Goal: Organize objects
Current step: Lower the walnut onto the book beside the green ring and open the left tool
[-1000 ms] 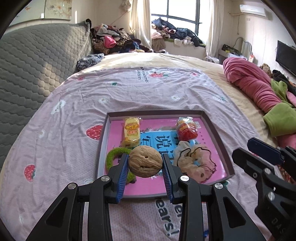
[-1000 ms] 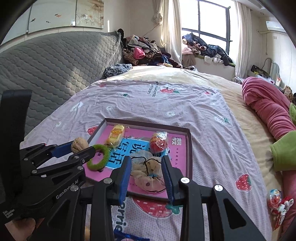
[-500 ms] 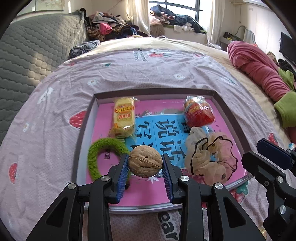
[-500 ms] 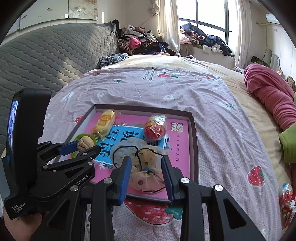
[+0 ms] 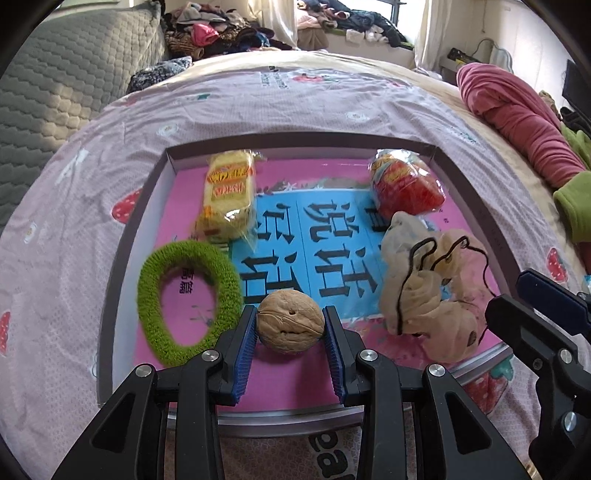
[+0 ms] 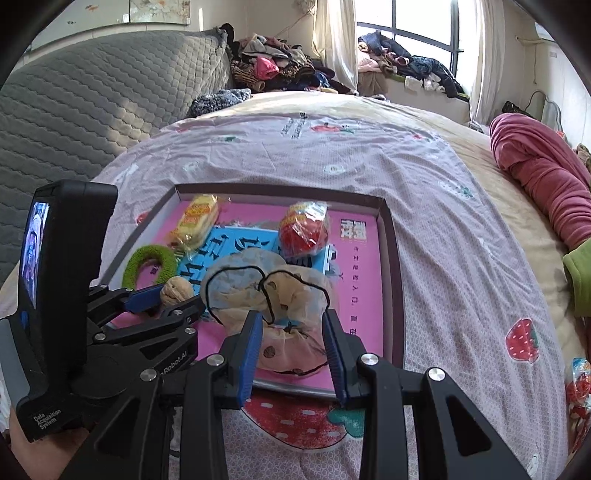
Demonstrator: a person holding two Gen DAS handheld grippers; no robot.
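Left gripper (image 5: 290, 328) clamped on round tan wrinkled walnut (image 5: 290, 321), low over pink-lined shallow box tray (image 5: 122, 254). Right gripper (image 6: 291, 332) partly apart, empty above beige fabric scrunchie (image 6: 266, 291). Likely to roll on release, bumping fuzzy green ring (image 5: 188, 295).

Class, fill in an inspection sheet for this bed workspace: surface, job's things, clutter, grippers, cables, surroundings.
Surface: strawberry-print sheet with a tray on it.
Job's things: in the tray, yellow snack, red snack, green ring, beige scrunchie.
Clutter: wrapped sweets on the sheet at right.
Grippers: left gripper shut on the walnut over the tray; right gripper holds nothing, above the scrunchie.
Cables: nothing seen.
Surroundings: grey headboard, clothes pile, pink blanket, window.
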